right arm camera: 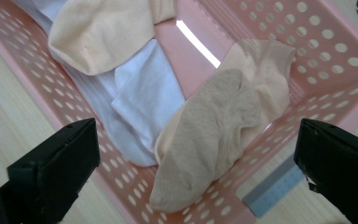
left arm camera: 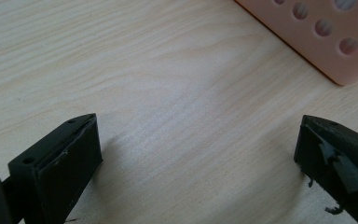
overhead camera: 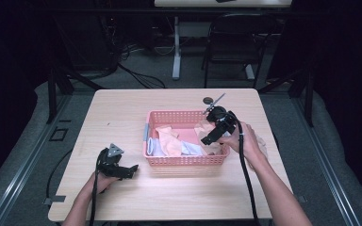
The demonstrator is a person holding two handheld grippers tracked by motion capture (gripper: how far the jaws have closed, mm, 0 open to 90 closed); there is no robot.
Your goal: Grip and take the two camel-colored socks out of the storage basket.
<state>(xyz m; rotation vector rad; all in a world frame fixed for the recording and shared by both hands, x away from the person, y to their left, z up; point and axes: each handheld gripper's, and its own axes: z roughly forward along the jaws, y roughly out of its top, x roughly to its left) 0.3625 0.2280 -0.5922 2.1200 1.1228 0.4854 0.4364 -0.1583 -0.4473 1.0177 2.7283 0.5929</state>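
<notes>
A pink perforated basket (overhead camera: 186, 160) sits mid-table with several socks in it. My right gripper (overhead camera: 208, 139) hovers open over its right end, held by a hand. In the right gripper view the jaws of my right gripper (right arm camera: 196, 135) stand wide apart above a beige sock (right arm camera: 214, 140) draped against the basket wall (right arm camera: 321, 51). A white sock (right arm camera: 144, 102) and a cream sock (right arm camera: 98, 32) lie farther in. My left gripper (overhead camera: 128, 171) rests on the table to the left of the basket. In its own view my left gripper (left arm camera: 198, 135) is open over bare wood, with a basket corner (left arm camera: 326, 42) ahead.
A small dark round object (overhead camera: 208, 100) lies on the table behind the basket. A beige cloth (overhead camera: 264, 143) shows beside the right hand. A black chair (overhead camera: 235, 42) and a table leg (overhead camera: 176, 47) stand beyond the table's far edge. Bare wood (overhead camera: 118, 117) spreads to the left.
</notes>
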